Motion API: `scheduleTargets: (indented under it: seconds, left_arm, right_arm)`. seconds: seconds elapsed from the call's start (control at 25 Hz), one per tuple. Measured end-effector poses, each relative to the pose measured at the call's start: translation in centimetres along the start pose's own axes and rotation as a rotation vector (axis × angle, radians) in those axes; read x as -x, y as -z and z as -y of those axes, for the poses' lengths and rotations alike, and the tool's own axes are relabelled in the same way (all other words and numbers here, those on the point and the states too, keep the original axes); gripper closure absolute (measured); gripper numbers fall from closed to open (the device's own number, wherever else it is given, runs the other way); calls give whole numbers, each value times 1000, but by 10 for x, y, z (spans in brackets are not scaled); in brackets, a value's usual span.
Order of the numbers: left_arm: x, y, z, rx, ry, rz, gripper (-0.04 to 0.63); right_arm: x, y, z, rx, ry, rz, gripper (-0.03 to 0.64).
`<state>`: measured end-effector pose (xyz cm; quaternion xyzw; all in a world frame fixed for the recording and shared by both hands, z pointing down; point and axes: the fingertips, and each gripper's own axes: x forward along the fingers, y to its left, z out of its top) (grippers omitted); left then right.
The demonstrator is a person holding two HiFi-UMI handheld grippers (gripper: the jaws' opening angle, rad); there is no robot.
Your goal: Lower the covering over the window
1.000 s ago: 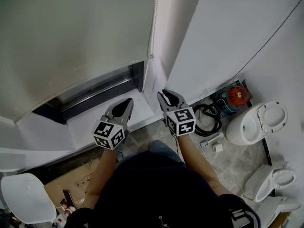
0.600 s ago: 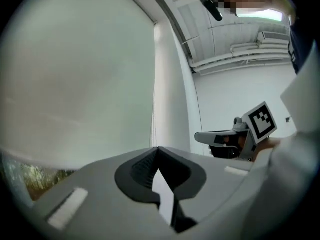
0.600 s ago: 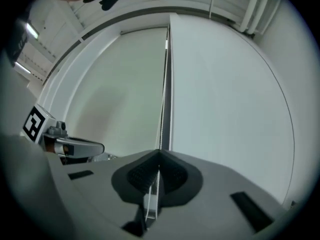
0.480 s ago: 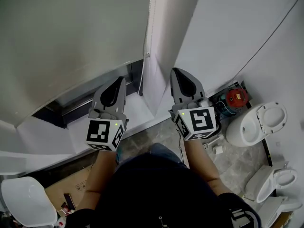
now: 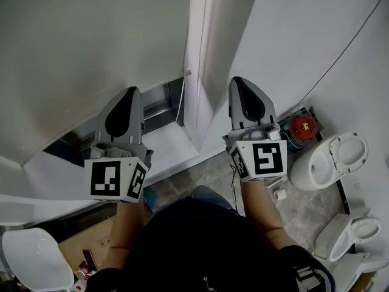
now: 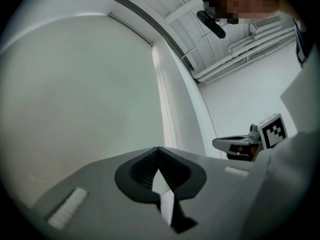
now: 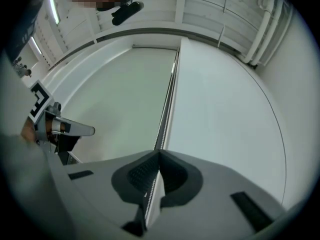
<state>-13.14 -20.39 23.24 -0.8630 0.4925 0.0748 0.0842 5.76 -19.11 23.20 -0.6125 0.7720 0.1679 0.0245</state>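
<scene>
A pale grey-green roller blind (image 5: pixel 91 47) hangs over the window and covers most of it; a dark strip of glass and frame (image 5: pixel 152 107) shows below its bottom edge. Its bead chain (image 5: pixel 185 96) hangs along the blind's right side. My left gripper (image 5: pixel 126 91) is raised in front of the blind's lower part, shut and empty. My right gripper (image 5: pixel 242 79) is raised to the right of the chain, in front of the white wall, shut, with nothing visibly gripped. In the right gripper view the bead chain (image 7: pixel 167 99) runs up in line with the closed tips (image 7: pixel 159 153).
A white sill (image 5: pixel 167 142) lies under the window. A white wall (image 5: pixel 292 35) stands at the right. On the floor are two white toilets (image 5: pixel 331 157) (image 5: pixel 358 230), a red device (image 5: pixel 302 124) with cables, a cardboard box (image 5: pixel 91 239) and a white lid (image 5: pixel 33 263).
Both grippers have risen from sill height to in front of the blind and wall. The right gripper's jaws, open a second ago, are now shut. The blind's edge has not visibly moved.
</scene>
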Motion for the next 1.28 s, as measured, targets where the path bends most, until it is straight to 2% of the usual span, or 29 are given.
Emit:
scheduleTargets:
  seconds: [0.12,0.28,1.28]
  left_arm:
    - [2,-5,-2,-16,-10,8,584]
    - [1,-3,1,7,1,8,584]
    - [-11,14,10,2,55,-18,584]
  right_arm:
    - [2,-3,4,10,12,6,604]
    - [2,-2,3,28,-6,-14,604]
    - [-6,13,-2,-9,-37,-46,604]
